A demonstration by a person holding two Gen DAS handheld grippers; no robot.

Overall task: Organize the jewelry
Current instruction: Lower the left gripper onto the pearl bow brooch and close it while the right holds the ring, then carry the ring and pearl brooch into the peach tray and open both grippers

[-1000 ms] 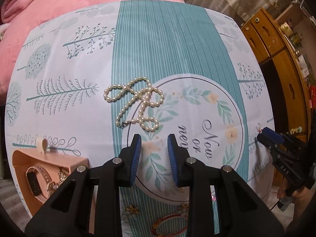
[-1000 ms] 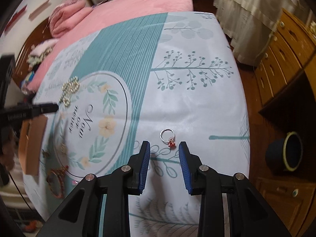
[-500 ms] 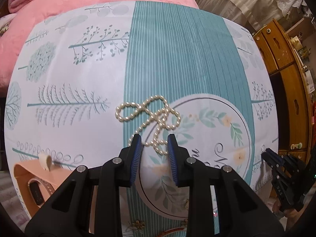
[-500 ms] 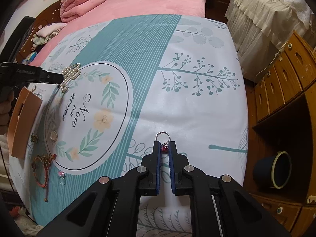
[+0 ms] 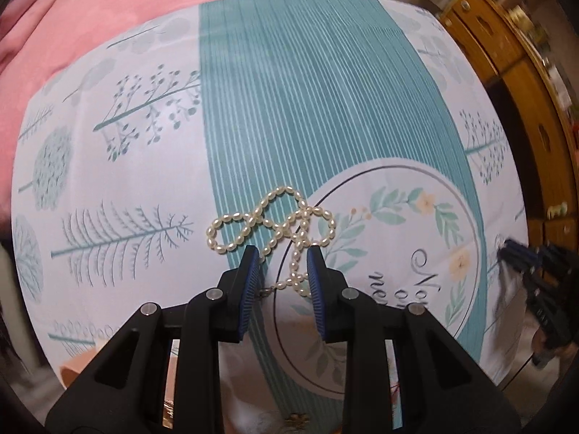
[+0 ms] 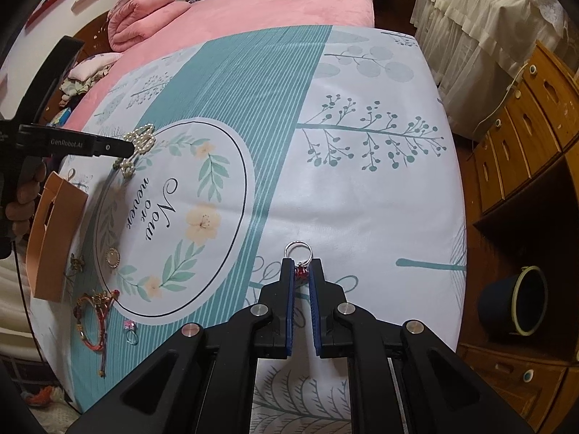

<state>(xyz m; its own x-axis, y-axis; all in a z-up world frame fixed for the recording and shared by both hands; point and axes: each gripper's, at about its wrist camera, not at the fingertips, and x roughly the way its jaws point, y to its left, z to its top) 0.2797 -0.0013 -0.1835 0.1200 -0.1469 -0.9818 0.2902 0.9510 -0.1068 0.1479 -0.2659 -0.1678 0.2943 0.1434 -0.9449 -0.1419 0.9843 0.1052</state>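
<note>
A white pearl necklace lies looped on the printed cloth. My left gripper points down over it, open, with one strand of pearls lying between the blue pads and touching neither. In the right wrist view the necklace shows at far left under the left gripper. My right gripper is shut on a silver ring with a red stone; the stone sits between the pads and the band sticks out past the tips. The right gripper is blurred at the left view's right edge.
A peach jewelry box stands at the cloth's left edge. Beside it lie a round gold piece, a red bracelet and a pink-stone ring. Wooden drawers and a dark bucket are off to the right.
My left gripper moved forward over the pearl necklace until a strand lay between its fingers. My right gripper closed on the red-stone ring and has kept still since.
</note>
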